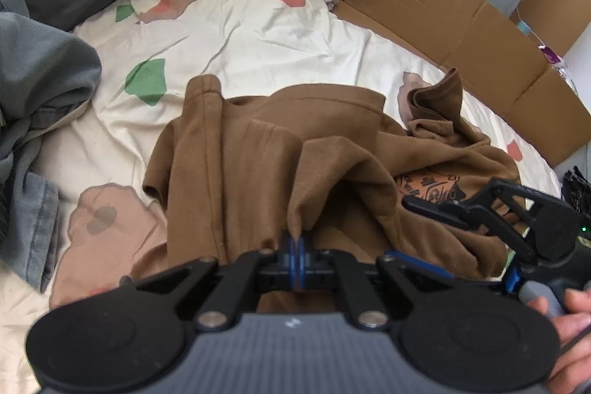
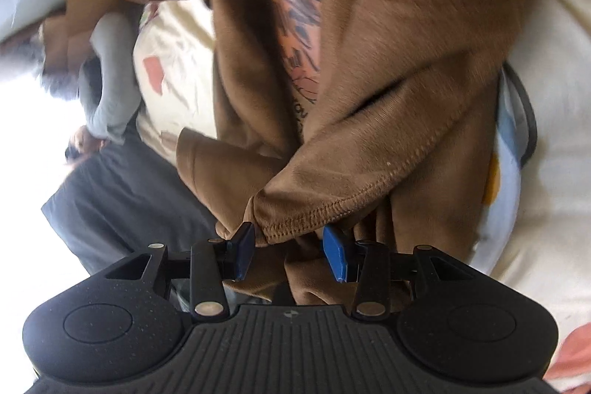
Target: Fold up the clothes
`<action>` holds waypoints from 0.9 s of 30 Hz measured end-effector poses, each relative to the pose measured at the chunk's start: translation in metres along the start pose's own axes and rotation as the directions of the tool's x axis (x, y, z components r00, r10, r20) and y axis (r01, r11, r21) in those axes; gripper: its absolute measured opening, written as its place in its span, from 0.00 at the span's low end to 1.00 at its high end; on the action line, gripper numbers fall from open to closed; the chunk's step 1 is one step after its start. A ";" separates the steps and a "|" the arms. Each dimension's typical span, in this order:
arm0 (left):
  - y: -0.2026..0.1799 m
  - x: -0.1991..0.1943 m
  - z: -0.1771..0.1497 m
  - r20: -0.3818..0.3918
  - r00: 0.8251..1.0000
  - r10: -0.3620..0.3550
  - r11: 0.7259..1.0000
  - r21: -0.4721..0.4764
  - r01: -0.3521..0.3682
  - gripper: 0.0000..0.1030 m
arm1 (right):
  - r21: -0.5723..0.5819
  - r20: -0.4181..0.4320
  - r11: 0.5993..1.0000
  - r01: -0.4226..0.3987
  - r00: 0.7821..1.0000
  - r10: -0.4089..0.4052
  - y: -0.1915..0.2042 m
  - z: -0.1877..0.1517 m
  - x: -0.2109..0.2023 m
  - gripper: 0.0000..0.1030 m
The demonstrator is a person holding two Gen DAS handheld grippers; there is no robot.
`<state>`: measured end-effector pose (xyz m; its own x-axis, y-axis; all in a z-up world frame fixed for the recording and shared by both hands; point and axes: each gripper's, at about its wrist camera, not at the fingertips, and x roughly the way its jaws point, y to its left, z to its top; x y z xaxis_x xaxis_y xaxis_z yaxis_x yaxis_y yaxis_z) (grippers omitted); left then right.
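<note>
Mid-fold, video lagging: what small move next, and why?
Probably close the right gripper on the hem between its open pads. The left gripper already pinches the brown shirt, which lies bunched on the bed; two grips let you spread it.

One brown shirt (image 1: 258, 150), two hand-held grippers (image 1: 297, 246), one cardboard box (image 1: 461, 24).

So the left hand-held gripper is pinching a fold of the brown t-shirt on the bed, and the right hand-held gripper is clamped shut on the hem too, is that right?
Not quite. The left hand-held gripper is shut on a fold of the brown t-shirt, but the right hand-held gripper is open: in the right wrist view its blue pads stand apart, with the stitched hem lying between them, not clamped.
</note>
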<state>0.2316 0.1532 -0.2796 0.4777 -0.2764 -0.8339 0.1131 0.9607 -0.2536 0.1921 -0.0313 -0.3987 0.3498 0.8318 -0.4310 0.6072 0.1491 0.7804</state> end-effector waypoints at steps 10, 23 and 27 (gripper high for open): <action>0.001 -0.008 -0.017 -0.023 0.999 -0.025 1.000 -0.009 0.025 0.02 | 0.105 0.038 0.994 -0.030 0.999 0.026 -0.006 -0.001 0.010 0.42; -0.003 -0.028 -0.035 -0.056 0.996 -0.067 0.997 -0.053 0.064 0.03 | 0.020 0.034 1.000 0.006 0.999 -0.006 0.010 -0.003 -0.013 0.06; -0.005 -0.035 -0.041 -0.064 0.995 -0.080 0.995 -0.065 0.076 0.08 | -0.041 0.033 0.998 0.045 0.998 -0.044 0.018 -0.002 -0.036 0.05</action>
<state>0.1789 0.1573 -0.2689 0.4100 -0.3536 -0.8408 0.0918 0.9331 -0.3476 0.1883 -0.0574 -0.3683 0.3462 0.8063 -0.4796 0.5924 0.2085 0.7782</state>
